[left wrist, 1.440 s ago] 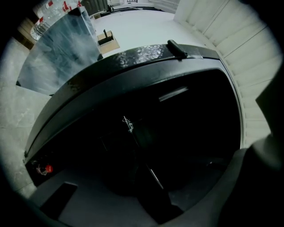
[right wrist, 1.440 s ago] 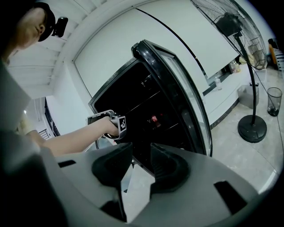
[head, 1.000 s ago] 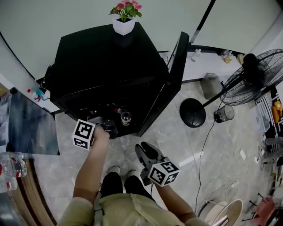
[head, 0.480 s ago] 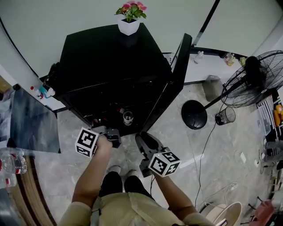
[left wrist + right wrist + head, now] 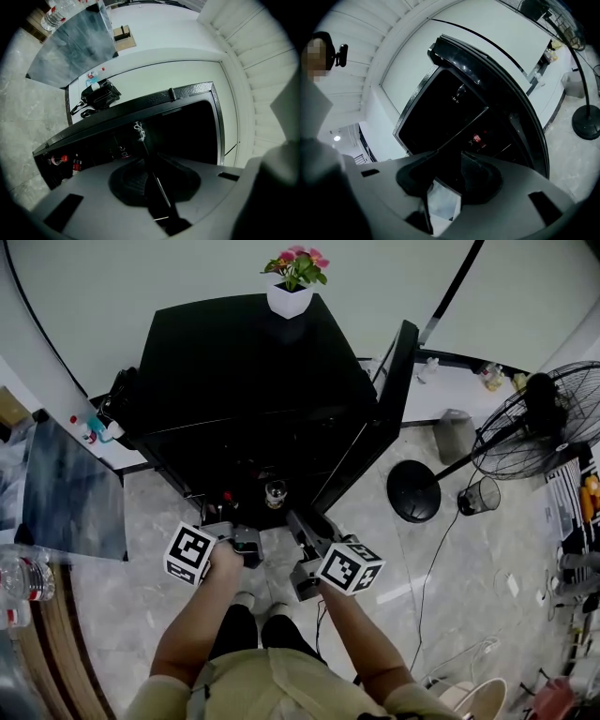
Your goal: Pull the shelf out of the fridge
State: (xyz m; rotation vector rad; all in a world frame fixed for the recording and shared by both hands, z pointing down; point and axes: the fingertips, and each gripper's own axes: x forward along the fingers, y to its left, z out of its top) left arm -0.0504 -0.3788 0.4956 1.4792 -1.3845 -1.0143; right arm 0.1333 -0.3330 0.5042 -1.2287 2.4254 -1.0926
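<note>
The head view shows the black fridge (image 5: 246, 371) at 12 o'clock from the person, its door (image 5: 380, 418) swung open toward 1 o'clock, a flower pot (image 5: 289, 298) on top and a fan (image 5: 530, 423) at 3 o'clock. It does not show how the jaws stand. The left gripper view does: the left gripper (image 5: 149, 165) has its jaws closed on the thin edge of the shelf (image 5: 155, 182), which runs from the jaws into the dark fridge toward a glass (image 5: 138, 130). In the head view that glass (image 5: 275, 491) stands at the fridge's open front, just past the left gripper (image 5: 246, 544). The right gripper view shows the right gripper (image 5: 446, 165) with its jaws a narrow way apart and a pale pane in the gap; I cannot tell whether they touch it. A second ago the right gripper (image 5: 307, 527) hung back at 5 o'clock near the feet; it is now up at the fridge's front beside the left, which has drawn slightly toward the person.
</note>
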